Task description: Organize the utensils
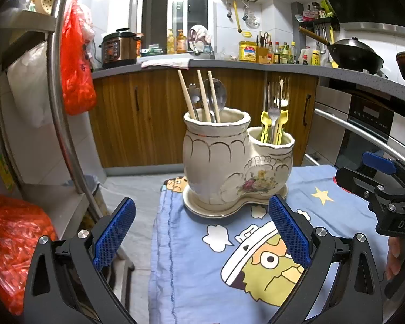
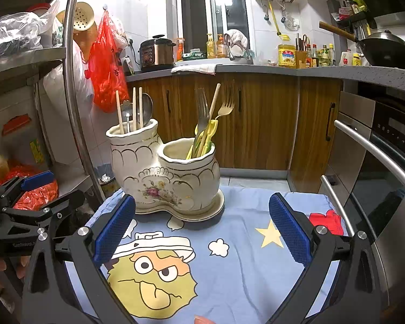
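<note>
The ceramic holder [image 1: 229,159] is seen straight ahead of the left gripper [image 1: 202,232] and ahead, slightly leftward, of the right gripper [image 2: 202,229]; both are spread wide and empty. The chopsticks [image 1: 198,95] and forks [image 2: 205,118] are stood near-upright inside it, so a reach from above is judged necessary.

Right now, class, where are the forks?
The forks stand in the holder's shorter pot, right of the taller pot with the chopsticks in the right wrist view, among yellow utensils.
</note>
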Tool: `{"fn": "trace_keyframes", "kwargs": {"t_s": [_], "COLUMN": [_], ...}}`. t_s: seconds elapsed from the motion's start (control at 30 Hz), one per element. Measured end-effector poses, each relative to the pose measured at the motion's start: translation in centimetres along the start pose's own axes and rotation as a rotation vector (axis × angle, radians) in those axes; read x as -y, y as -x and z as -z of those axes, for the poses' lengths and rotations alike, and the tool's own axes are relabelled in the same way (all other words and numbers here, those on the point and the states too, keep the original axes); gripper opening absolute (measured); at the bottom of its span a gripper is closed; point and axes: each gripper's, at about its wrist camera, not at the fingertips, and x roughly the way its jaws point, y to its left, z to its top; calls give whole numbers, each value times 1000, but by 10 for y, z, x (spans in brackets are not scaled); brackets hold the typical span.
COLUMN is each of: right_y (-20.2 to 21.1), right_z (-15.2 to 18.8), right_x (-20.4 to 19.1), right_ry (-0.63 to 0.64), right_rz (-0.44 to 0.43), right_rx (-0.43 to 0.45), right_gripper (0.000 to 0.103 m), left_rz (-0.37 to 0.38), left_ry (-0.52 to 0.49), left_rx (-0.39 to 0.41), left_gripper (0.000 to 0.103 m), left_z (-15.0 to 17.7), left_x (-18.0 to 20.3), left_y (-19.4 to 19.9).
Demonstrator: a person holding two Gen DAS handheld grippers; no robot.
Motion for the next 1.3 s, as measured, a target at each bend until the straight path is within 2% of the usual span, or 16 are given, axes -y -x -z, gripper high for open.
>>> {"fn": "trace_keyframes", "kwargs": {"t_s": [0.6, 0.8, 1.3], "right_y": [-2, -2, -3], "right_z": [0, -1, 0], "right_x": [-3, -3, -4], "right_ry": [4, 4, 11], "right_rz": [-3, -2, 0], "right_rx": [-5, -6, -16], "right_gripper": [98, 98, 98], "left_rz": [13, 6, 24], "left_ry": [3, -32, -1], "left_rx": [4, 2, -9], "left_gripper": [98, 98, 98], "left_z": [-1, -1, 2], "left_x": [2, 8, 6], "left_y": [1, 1, -3]}}
